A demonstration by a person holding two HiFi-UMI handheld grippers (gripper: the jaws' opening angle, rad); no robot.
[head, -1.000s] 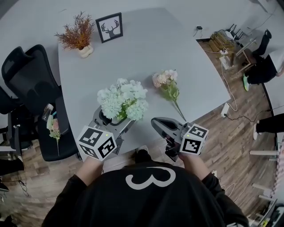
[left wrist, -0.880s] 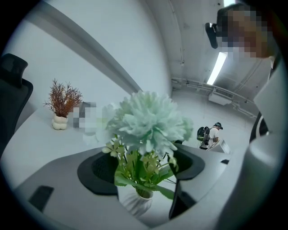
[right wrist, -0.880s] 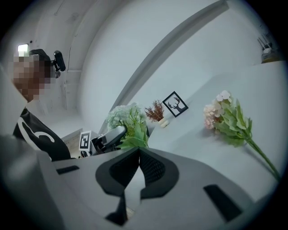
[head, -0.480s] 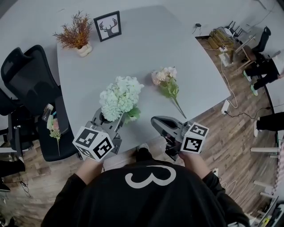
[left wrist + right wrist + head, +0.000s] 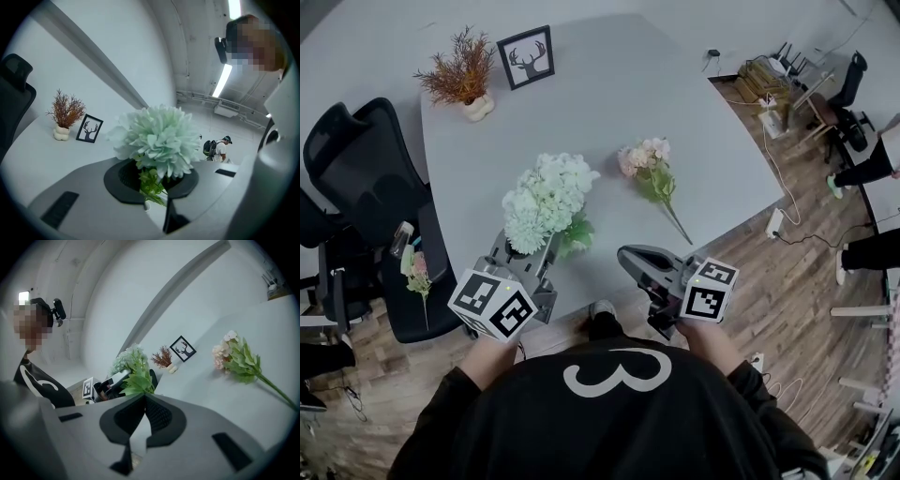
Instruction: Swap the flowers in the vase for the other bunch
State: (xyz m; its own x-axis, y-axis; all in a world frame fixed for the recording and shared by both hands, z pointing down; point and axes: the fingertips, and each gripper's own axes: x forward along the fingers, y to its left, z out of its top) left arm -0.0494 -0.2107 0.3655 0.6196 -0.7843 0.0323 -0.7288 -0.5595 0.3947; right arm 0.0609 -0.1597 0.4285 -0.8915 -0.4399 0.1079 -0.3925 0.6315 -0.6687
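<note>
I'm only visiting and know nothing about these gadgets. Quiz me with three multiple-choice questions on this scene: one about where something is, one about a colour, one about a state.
1. Where is the pink bunch?
A) lying on the table
B) inside a vase
C) in the right gripper

2. What colour is the gripped bunch?
A) red
B) pale mint green
C) yellow

3. How do the right gripper's jaws stand?
A) wide apart
B) shut on a stem
C) shut, nothing between them

Answers:
1 A: it lies flat on the grey table, apart from both grippers.
2 B: its petals are mint. The left gripper, whose jaws have just been closing, pinches its stems.
3 C: the pads meet with nothing between them.
</note>
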